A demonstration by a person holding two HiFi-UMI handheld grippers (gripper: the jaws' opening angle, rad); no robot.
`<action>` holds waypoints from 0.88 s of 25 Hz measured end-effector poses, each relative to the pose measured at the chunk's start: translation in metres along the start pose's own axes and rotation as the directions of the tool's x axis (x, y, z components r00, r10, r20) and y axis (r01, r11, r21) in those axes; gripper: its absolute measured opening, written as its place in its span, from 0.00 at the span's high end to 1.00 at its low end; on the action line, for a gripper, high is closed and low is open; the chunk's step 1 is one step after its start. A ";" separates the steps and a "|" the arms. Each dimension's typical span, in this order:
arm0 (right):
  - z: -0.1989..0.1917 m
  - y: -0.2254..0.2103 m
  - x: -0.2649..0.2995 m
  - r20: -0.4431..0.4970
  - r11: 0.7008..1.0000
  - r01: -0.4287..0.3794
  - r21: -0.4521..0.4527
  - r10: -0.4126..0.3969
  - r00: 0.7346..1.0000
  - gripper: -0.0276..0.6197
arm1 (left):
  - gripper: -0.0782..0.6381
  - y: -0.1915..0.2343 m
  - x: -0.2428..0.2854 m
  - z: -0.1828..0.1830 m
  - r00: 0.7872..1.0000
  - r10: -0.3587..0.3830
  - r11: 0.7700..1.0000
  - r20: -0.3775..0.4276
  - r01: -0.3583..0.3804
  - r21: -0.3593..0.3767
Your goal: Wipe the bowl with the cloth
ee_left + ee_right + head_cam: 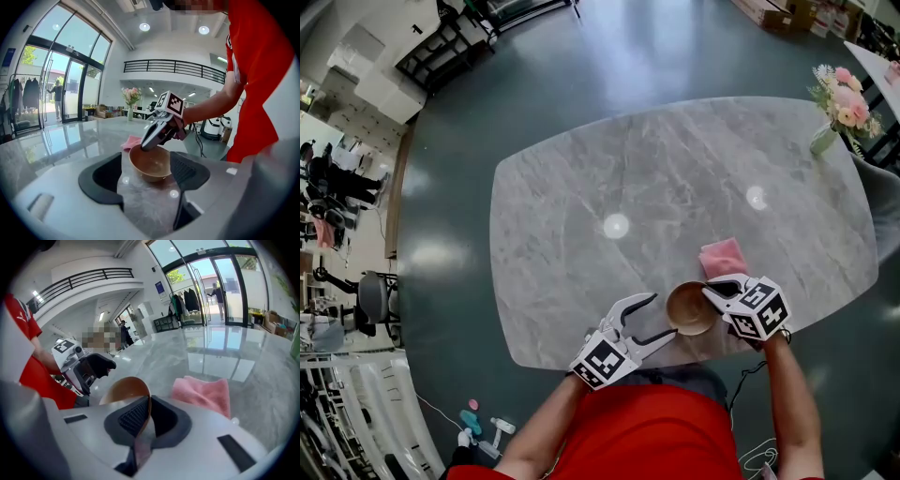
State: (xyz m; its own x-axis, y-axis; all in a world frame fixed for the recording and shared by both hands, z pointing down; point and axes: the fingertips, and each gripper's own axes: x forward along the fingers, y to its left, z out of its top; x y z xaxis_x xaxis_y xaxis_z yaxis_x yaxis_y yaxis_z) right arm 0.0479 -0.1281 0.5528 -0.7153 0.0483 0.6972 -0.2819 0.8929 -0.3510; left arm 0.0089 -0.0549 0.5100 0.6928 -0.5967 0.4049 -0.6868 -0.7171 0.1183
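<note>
A brown bowl (689, 309) stands near the front edge of the grey marble table (628, 187). My right gripper (711, 292) is shut on the bowl's right rim, and in the right gripper view the thin rim (148, 405) is pinched between its pads. My left gripper (664, 316) is open just left of the bowl. In the left gripper view the bowl (151, 165) sits ahead between the spread jaws, with neither jaw pressing on it. A pink cloth (722, 256) lies flat on the table just behind the bowl, and it shows beside the bowl in the right gripper view (204, 392).
A vase of pink flowers (839, 108) stands at the table's far right corner. The table's front edge (581, 361) runs just under both grippers. An office chair (375, 295) stands on the floor far to the left.
</note>
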 end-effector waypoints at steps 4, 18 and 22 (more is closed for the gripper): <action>0.008 -0.004 -0.009 0.036 1.000 0.026 0.006 -0.026 0.999 0.94 | 0.40 -0.002 -0.006 0.005 0.998 -0.031 0.998 0.049 0.034 -0.061; 0.051 0.014 -0.047 0.230 0.998 0.060 0.008 -0.060 0.971 0.94 | 0.34 0.010 -0.016 0.036 0.946 -0.108 0.826 0.307 0.257 -0.502; 0.058 0.023 -0.051 0.266 0.998 0.061 -0.005 -0.058 0.962 0.94 | 0.34 0.007 -0.019 0.038 0.919 -0.165 0.737 0.358 0.356 -0.575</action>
State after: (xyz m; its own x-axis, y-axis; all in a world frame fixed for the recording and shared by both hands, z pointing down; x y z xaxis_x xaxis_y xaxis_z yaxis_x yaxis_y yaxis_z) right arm 0.0406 -0.1363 0.4729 -0.8423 -0.1244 0.5245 -0.3222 0.8963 -0.3047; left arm -0.0011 -0.0620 0.4689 0.8285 -0.5593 0.0283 -0.3858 -0.5334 0.7528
